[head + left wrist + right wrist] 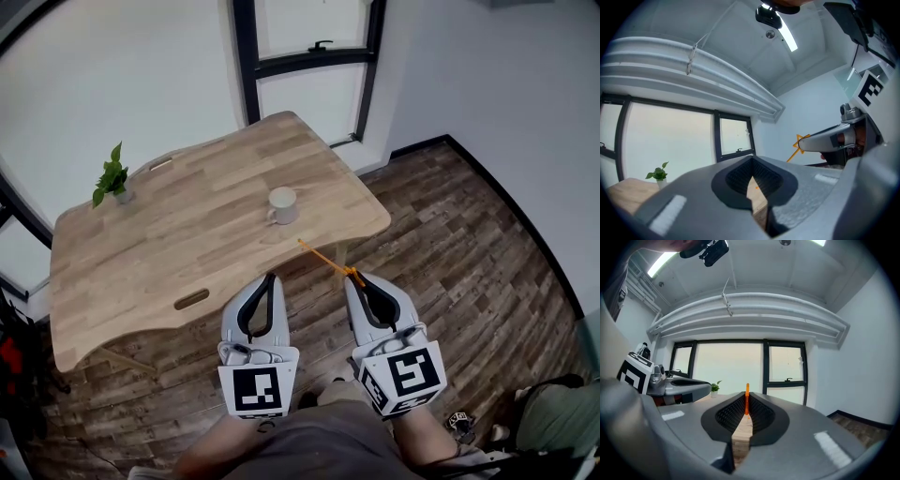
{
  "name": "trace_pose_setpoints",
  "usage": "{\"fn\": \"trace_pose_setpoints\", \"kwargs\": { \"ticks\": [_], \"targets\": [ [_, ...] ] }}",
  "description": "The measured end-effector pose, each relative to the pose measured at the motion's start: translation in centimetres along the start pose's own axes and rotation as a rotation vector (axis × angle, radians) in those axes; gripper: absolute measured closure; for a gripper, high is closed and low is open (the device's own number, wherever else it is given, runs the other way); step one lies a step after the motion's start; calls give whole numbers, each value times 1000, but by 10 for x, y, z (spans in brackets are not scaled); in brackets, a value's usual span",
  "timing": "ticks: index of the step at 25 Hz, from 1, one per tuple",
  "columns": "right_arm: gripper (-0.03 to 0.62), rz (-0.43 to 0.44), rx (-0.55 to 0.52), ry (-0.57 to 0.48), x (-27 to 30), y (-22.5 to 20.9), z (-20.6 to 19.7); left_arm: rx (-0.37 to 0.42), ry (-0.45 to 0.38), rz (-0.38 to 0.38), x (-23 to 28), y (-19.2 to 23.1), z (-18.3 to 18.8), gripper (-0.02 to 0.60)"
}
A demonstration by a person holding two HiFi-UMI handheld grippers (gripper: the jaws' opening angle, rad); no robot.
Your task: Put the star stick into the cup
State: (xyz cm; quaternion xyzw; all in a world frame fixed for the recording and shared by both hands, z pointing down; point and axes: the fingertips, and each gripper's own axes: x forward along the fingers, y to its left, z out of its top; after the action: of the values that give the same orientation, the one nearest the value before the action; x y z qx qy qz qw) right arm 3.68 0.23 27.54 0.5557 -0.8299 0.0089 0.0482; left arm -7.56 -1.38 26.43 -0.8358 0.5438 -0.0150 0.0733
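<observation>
White walls, a dark-framed window (309,56) and a plank floor (450,234) surround the wooden table (169,244) in front of me. On it stand a white cup (282,204), upright with its handle to the left in the head view, and, well apart at the far left corner, a small plant (112,178). My right gripper (354,277) hangs just off the table's near edge, above the floor, with its jaws pressed together on the orange star stick (323,257). It pinches the stick at the star end: in the left gripper view the star sits right at the jaw tips of the right gripper (820,140), with the shaft running down and away from it. In the head view the stick's long axis slants from the tips up and to the left, and its plain end points toward the cup, reaching about the table's edge and stopping short of the cup. In the right gripper view the stick (746,401) rises as a thin orange line straight out between the closed tips of the gripper (745,416). My left gripper (270,277) is beside the right one, apart from it, also at the near edge; its jaws (753,174) are together with nothing between them, and only tabletop shows through the gap behind the tips.
</observation>
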Motion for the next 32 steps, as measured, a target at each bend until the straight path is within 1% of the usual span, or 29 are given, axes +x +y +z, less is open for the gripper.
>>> {"fn": "trace_pose_setpoints", "kwargs": {
  "ticks": [4,7,12,15,18,22,25,28,32],
  "targets": [
    [548,-4,2,8,18,-17,-2,-3,17,1,23,4,-9,581],
    [548,-8,10,14,39,-35,-7,12,37,6,46,8,-19,581],
    [548,20,41,43,82,-64,-18,11,80,26,94,18,-35,581],
    [548,52,60,61,111,-81,-24,18,104,42,130,23,-42,581],
    [548,104,73,77,143,-94,-28,18,117,64,164,27,-45,581],
    [548,170,71,70,182,-108,-25,44,118,101,199,36,-42,581],
    [548,206,61,58,206,-116,-19,46,110,143,217,47,-38,581],
    [548,240,51,48,226,-115,-10,41,100,187,226,65,-32,581],
    [548,265,24,40,247,-114,-3,36,83,224,238,84,-28,581]
  ]
}}
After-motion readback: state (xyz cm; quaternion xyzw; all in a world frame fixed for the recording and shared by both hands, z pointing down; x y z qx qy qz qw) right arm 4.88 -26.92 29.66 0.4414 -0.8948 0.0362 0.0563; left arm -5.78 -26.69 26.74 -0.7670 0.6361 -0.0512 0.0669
